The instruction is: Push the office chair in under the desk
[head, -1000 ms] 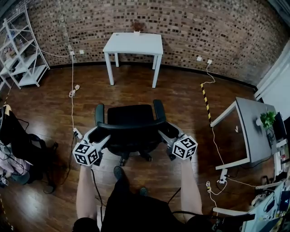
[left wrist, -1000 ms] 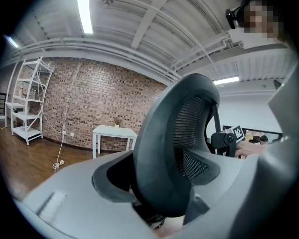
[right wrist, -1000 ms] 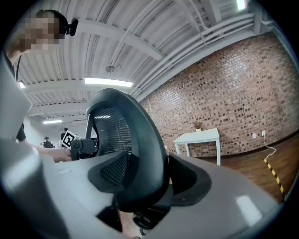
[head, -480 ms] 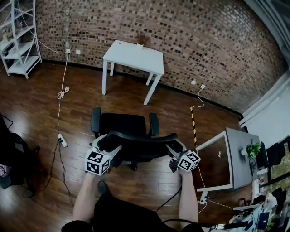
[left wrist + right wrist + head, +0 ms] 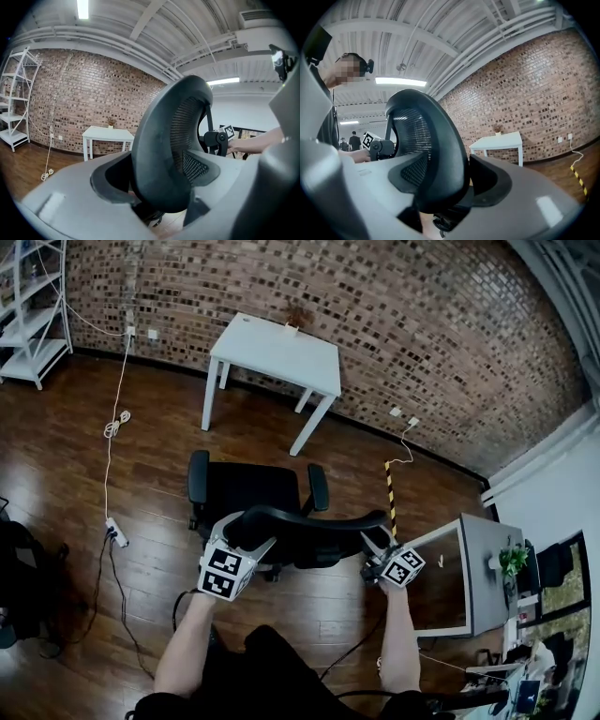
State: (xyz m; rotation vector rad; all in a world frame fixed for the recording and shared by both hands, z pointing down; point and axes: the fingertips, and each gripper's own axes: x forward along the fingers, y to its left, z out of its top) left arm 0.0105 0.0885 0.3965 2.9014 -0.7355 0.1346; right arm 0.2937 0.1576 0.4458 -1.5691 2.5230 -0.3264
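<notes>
On the wooden floor [image 5: 141,484], well apart from the desk [image 5: 277,351], the office chair [image 5: 246,486] is clamped by the side edges of its backrest [image 5: 314,524] between the left gripper [image 5: 247,532] and the right gripper [image 5: 374,543].

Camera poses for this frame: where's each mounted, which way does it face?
Head view: on the person's head, steeply down at chair back, white desk beyond; both forearms, left tool, right tool show.
Left gripper view: on left tool, facing the desk; its jaws clamp the chair back.
Right gripper view: on right tool, facing the desk; jaws clamp the chair back too.
Shared: both gripper views see desk and brick wall.
</notes>
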